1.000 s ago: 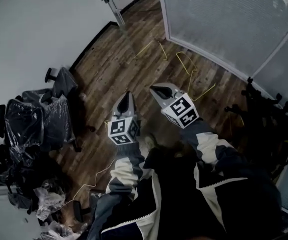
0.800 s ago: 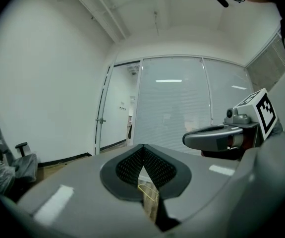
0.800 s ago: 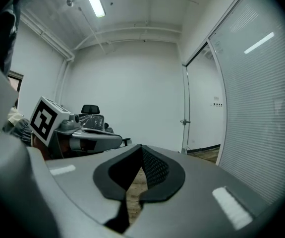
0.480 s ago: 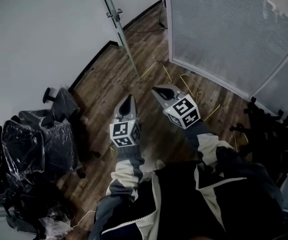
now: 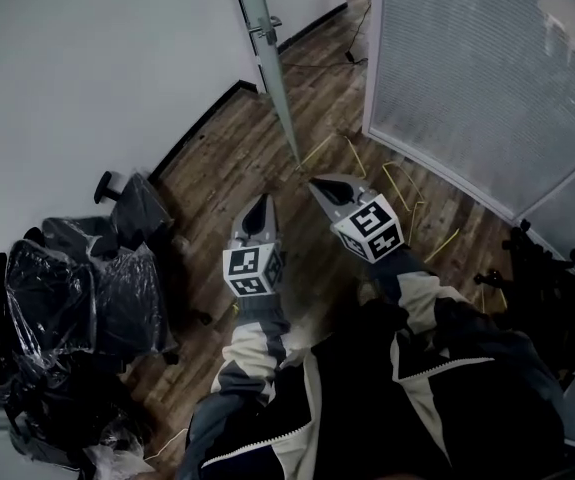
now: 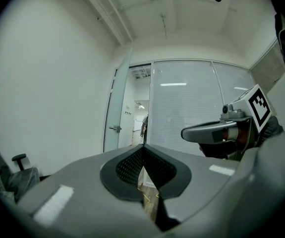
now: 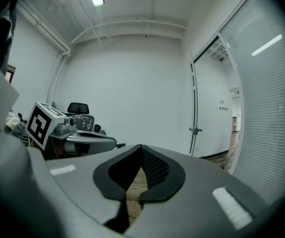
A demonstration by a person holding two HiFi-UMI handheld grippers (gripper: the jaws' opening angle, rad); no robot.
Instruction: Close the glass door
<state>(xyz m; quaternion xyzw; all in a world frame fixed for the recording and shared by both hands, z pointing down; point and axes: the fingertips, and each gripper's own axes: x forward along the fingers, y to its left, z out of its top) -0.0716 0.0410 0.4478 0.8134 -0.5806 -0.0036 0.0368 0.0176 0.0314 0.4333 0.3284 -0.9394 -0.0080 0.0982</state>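
Glass door (image 5: 265, 48) stood open ahead of me, seen edge-on with its handle (image 5: 268, 26) showing, well apart from both grippers. I held the left gripper (image 5: 258, 206) level, jaws pressed together on nothing. The right gripper (image 5: 320, 184) sat just beside it, jaws likewise together and empty. Plastic-wrapped chairs (image 5: 67, 278) stood on the wooden floor (image 5: 227, 158) to my left, a frosted partition (image 5: 467, 68) to my right.

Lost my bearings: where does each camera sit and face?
Head view: on head, steeply down at wood floor; sleeves, left gripper, right gripper.
Left gripper view: on that gripper, toward glass door; own shut jaws, right gripper.
Right gripper view: on its gripper, toward white wall; own shut jaws, left gripper.
Gripper views share the door handle.
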